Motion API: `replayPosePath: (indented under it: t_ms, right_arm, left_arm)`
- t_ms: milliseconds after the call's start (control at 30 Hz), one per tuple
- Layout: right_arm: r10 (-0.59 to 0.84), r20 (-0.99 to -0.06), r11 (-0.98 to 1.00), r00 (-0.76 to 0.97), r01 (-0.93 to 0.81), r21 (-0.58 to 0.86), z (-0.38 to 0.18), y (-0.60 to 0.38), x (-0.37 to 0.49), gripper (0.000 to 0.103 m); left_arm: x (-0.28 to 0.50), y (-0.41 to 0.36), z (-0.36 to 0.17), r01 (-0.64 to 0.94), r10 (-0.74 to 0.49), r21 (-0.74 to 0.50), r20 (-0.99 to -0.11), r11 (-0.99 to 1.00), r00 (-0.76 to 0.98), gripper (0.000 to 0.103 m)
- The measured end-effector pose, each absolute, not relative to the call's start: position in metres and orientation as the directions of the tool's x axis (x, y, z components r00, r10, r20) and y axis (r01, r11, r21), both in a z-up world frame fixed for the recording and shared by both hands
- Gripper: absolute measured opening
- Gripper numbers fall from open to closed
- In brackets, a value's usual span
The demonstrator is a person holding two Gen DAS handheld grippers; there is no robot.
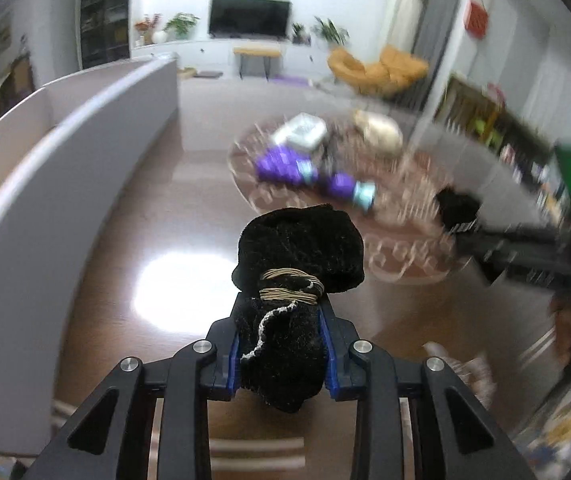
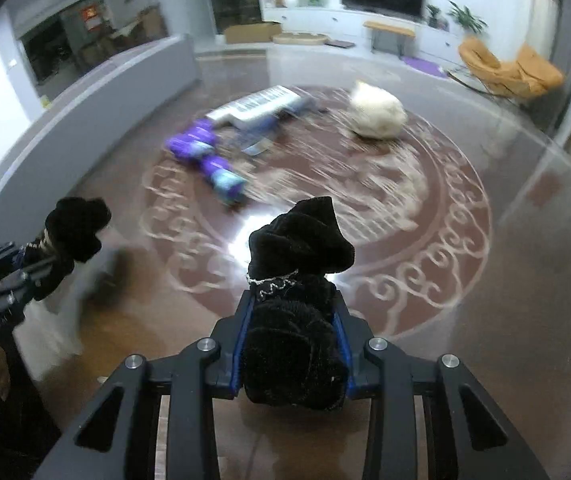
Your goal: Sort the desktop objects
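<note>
My left gripper (image 1: 281, 304) is shut on a black fuzzy pouch (image 1: 301, 244) tied with tan cord, held above the glossy brown table. My right gripper (image 2: 293, 296) is shut on a second black fuzzy pouch (image 2: 305, 236) with a thin silver cord around its neck. Each view also catches the other hand. In the left wrist view the right gripper (image 1: 465, 228) and its pouch (image 1: 455, 204) sit at the right. In the right wrist view the left gripper (image 2: 41, 256) and its pouch (image 2: 77, 224) sit at the left edge. Both pouches hang clear of the table.
On the round patterned table (image 2: 445, 216) lie purple packets with light blue ends (image 2: 205, 156), a white keyboard-like item (image 2: 257, 106) and a cream lumpy bag (image 2: 377, 112), all blurred. A grey curved wall (image 1: 85, 140) runs along the left. A bright light reflection (image 1: 181, 284) shows on the near tabletop.
</note>
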State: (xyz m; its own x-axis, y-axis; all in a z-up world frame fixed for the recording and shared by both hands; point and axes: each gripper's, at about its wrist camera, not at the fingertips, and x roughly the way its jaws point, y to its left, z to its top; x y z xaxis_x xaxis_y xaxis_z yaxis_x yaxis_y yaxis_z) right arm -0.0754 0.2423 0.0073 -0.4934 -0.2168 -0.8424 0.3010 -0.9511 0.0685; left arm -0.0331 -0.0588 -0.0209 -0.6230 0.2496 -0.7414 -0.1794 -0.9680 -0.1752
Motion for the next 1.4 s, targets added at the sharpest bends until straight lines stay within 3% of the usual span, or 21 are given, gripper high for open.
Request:
replayPosePath:
  t_ms: [167, 300, 467, 600, 633, 700, 733, 767, 833, 1033, 1133, 1233, 1400]
  right_arm:
    - [-0.353, -0.774, -0.902, -0.525, 0.410, 0.134, 0.062, 0.179, -0.075, 0.036]
    - [-0.497, -0.695, -0.820, -0.519, 0.543, 0.181, 0.107, 0.094, -0.082, 0.036]
    - [-0.635, -0.639, -0.699, -0.433, 0.675, 0.237, 0.131, -0.024, -0.093, 0.036]
    - [-0.624, -0.698, -0.652, -0.352, 0.726, 0.218, 0.110, -0.105, -0.103, 0.037]
    - [-0.594, -0.727, -0.657, -0.344, 0.729, 0.192, 0.099, -0.121, -0.107, 0.039]
    - [-0.534, -0.789, -0.667, -0.303, 0.725, 0.172, 0.073, -0.147, -0.116, 0.048]
    - [-0.516, -0.811, -0.665, -0.277, 0.726, 0.175, 0.064, -0.153, -0.120, 0.060]
    - [-0.498, -0.829, -0.664, -0.254, 0.727, 0.177, 0.055, -0.160, -0.123, 0.065]
    - [-0.486, -0.832, -0.670, -0.266, 0.725, 0.160, 0.050, -0.162, -0.123, 0.066]
    - [-0.567, -0.713, -0.691, -0.414, 0.709, 0.138, 0.086, -0.108, -0.110, 0.092]
    - [-0.544, -0.656, -0.736, -0.522, 0.673, 0.075, 0.094, -0.066, -0.106, 0.101]
    - [-0.478, -0.646, -0.791, -0.595, 0.611, 0.023, 0.080, -0.008, -0.100, 0.101]
    - [-0.287, -0.727, -0.876, -0.624, 0.477, -0.064, 0.022, 0.098, -0.092, 0.101]
  left_arm:
    - [-0.015, -0.128, 0.048, -0.106, 0.218, -0.206, -0.654, -0.973, -0.724, 0.031]
    - [-0.016, -0.209, 0.077, 0.043, 0.079, -0.170, -0.646, -0.985, -0.759, 0.031]
    - [-0.029, -0.306, 0.068, 0.226, -0.025, -0.201, -0.692, -0.953, -0.721, 0.031]
    - [-0.041, -0.344, 0.042, 0.295, -0.058, -0.187, -0.750, -0.937, -0.659, 0.032]
    - [-0.045, -0.348, 0.034, 0.303, -0.060, -0.178, -0.769, -0.936, -0.637, 0.034]
    - [-0.053, -0.355, 0.017, 0.330, -0.077, -0.150, -0.809, -0.932, -0.583, 0.052]
    - [-0.055, -0.357, 0.009, 0.350, -0.095, -0.132, -0.823, -0.927, -0.560, 0.058]
    - [-0.056, -0.359, 0.006, 0.362, -0.107, -0.122, -0.826, -0.924, -0.553, 0.068]
    - [-0.053, -0.359, 0.001, 0.382, -0.139, -0.101, -0.822, -0.919, -0.552, 0.073]
    - [-0.023, -0.334, 0.018, 0.357, -0.163, -0.104, -0.748, -0.928, -0.644, 0.074]
    - [-0.014, -0.312, 0.034, 0.308, -0.143, -0.110, -0.708, -0.945, -0.692, 0.083]
    - [-0.003, -0.268, 0.050, 0.212, -0.082, -0.116, -0.669, -0.970, -0.739, 0.092]
    - [-0.005, -0.166, 0.057, -0.007, 0.091, -0.128, -0.666, -0.992, -0.741, 0.103]
